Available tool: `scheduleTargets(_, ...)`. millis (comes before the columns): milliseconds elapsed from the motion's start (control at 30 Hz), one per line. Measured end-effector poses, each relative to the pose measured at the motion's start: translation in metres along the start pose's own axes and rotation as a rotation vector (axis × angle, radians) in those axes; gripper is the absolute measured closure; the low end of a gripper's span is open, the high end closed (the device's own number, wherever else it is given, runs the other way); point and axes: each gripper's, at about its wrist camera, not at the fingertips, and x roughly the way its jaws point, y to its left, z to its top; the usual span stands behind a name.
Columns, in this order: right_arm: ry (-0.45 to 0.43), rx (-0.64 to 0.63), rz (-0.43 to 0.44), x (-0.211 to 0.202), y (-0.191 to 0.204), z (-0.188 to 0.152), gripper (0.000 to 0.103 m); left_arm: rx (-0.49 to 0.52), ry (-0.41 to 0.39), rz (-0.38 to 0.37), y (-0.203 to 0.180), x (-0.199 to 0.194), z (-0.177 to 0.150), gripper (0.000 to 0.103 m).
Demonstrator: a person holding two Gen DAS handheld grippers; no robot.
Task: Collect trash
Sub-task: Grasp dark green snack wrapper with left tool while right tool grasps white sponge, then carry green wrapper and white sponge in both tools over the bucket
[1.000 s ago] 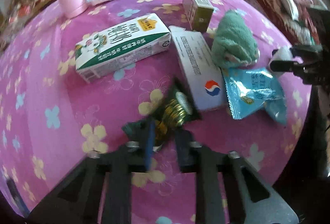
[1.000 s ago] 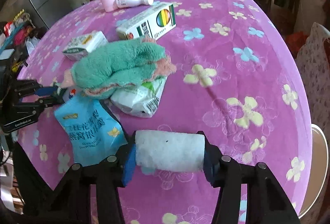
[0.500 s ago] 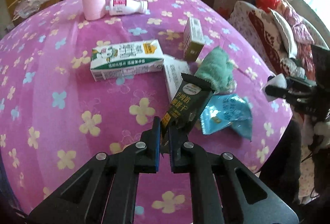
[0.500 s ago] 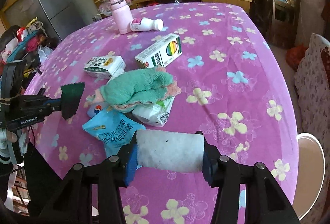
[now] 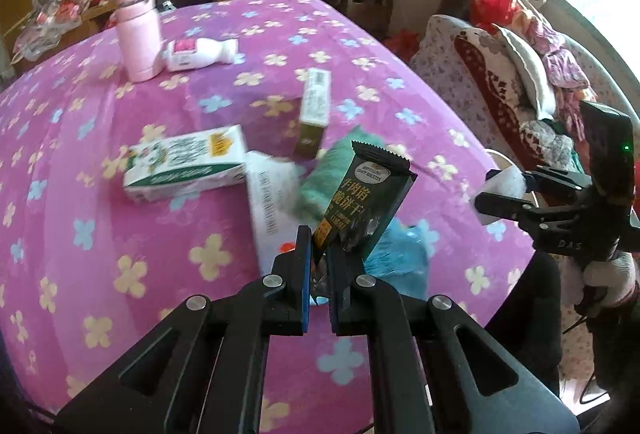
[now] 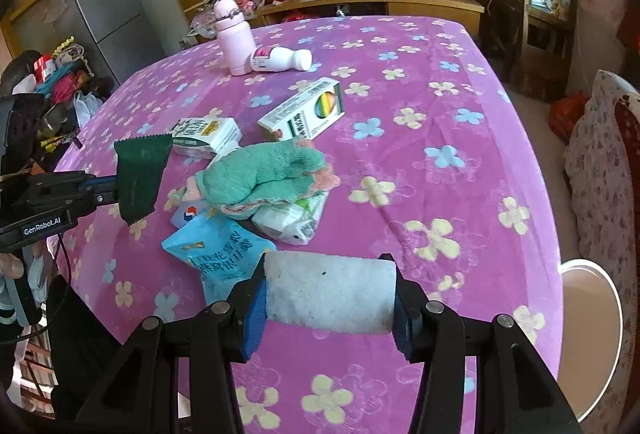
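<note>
While both grippers hang loaded above the table (image 6: 460, 138) w/ its pink flowered cloth, the biggest risk I see is that no bin or bag shows in either view, so each load must travel somewhere unseen, and a swing across the cluttered top could knock things about.

Next, the pile near the front edge: green towel (image 6: 260, 178) lies over a white pouch (image 6: 290, 222), blue snack bag (image 6: 218, 252) just beside it, milk carton (image 5: 186, 164) and small box (image 6: 304, 114) further back. Pink flask (image 6: 234, 38) stands upright w/ a white bottle (image 6: 280, 60) lying against it; those may not be trash at all, so a wrong pick is possible.

Right gripper (image 6: 328, 294) is spread wide, jaws pressed on both ends of a white foam roll (image 6: 328, 292). Foam is soft, prob compresses; grip by ends only, so it could pivot or slip out if tilted.

Left gripper (image 5: 318, 270) is nearly closed, pinching just the lower corner of a dark biscuit wrapper (image 5: 366, 202), which sticks up clear of the table. Thin slick film, small bite: a quick move could pull it free and it'd flutter back into the pile or off the edge.
</note>
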Motion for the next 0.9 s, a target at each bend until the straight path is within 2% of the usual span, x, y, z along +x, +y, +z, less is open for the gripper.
scheduleTargets(367, -0.019, 0.054, -0.044, -0.019, -0.036, -0.010, 0.053, 0.088, -0.013, -0.047, -0.058, 0.019, 0.024, 0.099)
scheduleTargets(900, -0.028, 0.148, -0.097, -0.040, -0.088, -0.034, 0.052, 0.139, 0.021, -0.140, -0.121, 0.054, 0.041, 0.099)
